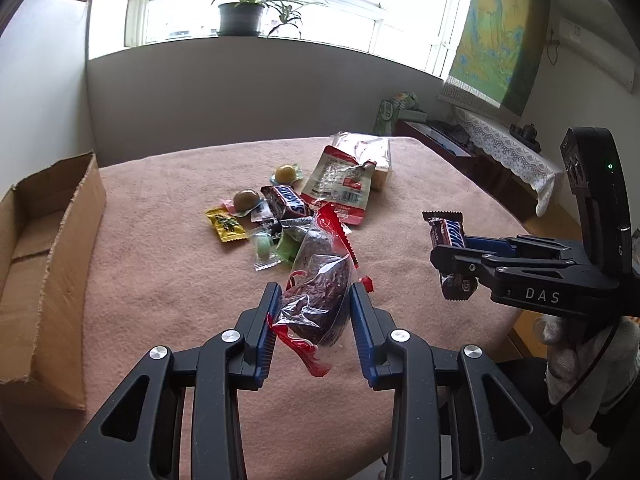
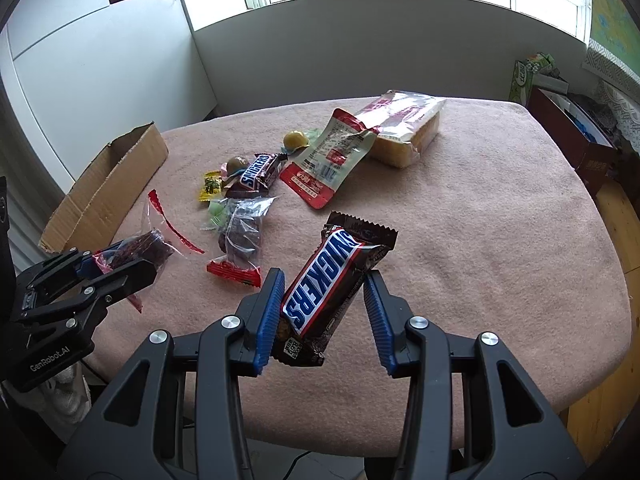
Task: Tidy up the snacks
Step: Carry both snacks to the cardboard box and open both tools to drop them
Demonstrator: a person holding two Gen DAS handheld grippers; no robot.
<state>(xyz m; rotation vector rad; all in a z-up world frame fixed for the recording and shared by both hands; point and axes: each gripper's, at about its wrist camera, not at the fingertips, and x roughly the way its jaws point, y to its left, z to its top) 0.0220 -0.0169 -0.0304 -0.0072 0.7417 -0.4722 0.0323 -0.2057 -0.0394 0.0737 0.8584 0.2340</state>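
My left gripper [image 1: 314,292] is shut on a clear, red-edged bag holding a dark brown snack [image 1: 324,276], lifted above the pink cloth. In the right wrist view the same left gripper [image 2: 136,258] sits at the left with that bag [image 2: 156,246] sticking out of it. My right gripper [image 2: 324,280] is shut on a Snickers bar [image 2: 328,264], which is tilted and held off the table; the left wrist view shows this gripper [image 1: 454,266] and bar [image 1: 446,232] at the right. Loose snacks lie mid-table: a second Snickers [image 2: 258,170], a red-and-white pouch [image 2: 332,160] and a bread pack [image 2: 404,128].
An open cardboard box [image 1: 48,240] stands at the table's left edge. Also in the pile are a yellow sachet [image 1: 226,224], round wrapped candies [image 1: 245,199], green candies [image 1: 264,246] and another clear bag of dark snack [image 2: 240,236]. A low cabinet [image 2: 568,128] stands beyond the right edge.
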